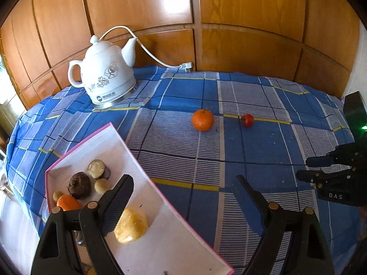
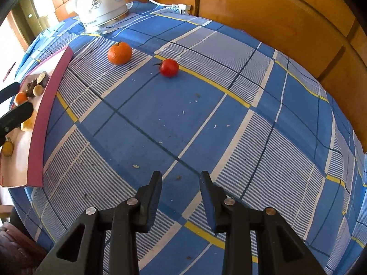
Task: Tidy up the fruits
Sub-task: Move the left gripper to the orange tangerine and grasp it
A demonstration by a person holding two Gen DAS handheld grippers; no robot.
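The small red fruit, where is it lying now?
The red fruit lies on the checked cloth, outside the pink box. In the right wrist view it is just right of the orange, not touching it.

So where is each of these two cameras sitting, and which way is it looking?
Left wrist view: sits on the left claw, looking down along its wide-open fingers at the pink-rimmed tray of fruit and the checked cloth; the right claw shows at the right edge.
Right wrist view: sits on the right claw, tilted steeply down at bare cloth, fingers narrowly apart and empty; the left claw shows over the tray.
Both share: the orange, the small red fruit, the white kettle, the tray.
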